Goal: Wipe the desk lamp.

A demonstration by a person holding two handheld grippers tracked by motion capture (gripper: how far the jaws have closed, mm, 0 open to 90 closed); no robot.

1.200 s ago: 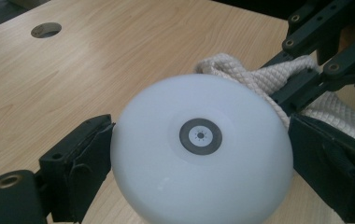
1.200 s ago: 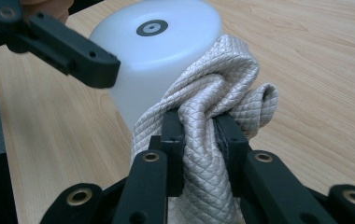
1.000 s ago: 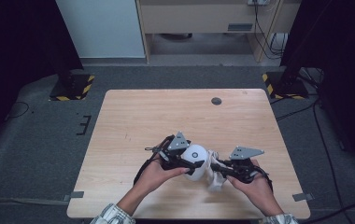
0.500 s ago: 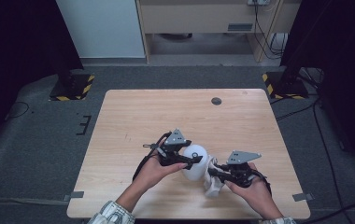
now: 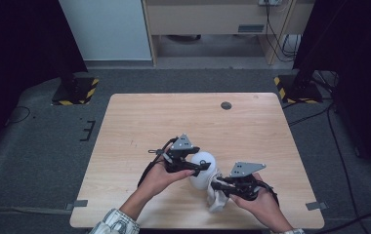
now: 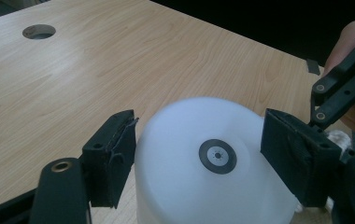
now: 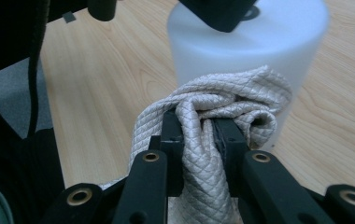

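Near the table's [image 5: 139, 122] front edge: wiping step, right gripper [image 7: 199, 123] clenched on quilted cloth [image 7: 222, 100] against white container [image 6: 213, 158], left gripper [image 6: 199, 154] astride it, jaws just closing, not yet pressing; next, firm hold, then rub.

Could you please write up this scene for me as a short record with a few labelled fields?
Surface: wooden table with a round hole near its far edge
Main thing: white container, upright, with a dark round mark on top
Left gripper: jaws either side of the container's top, just been closing; pads not clearly pressing
Right gripper: shut on a quilted beige cloth
Cloth: bunched against the container's side
Work in hand: apparently wiping the container
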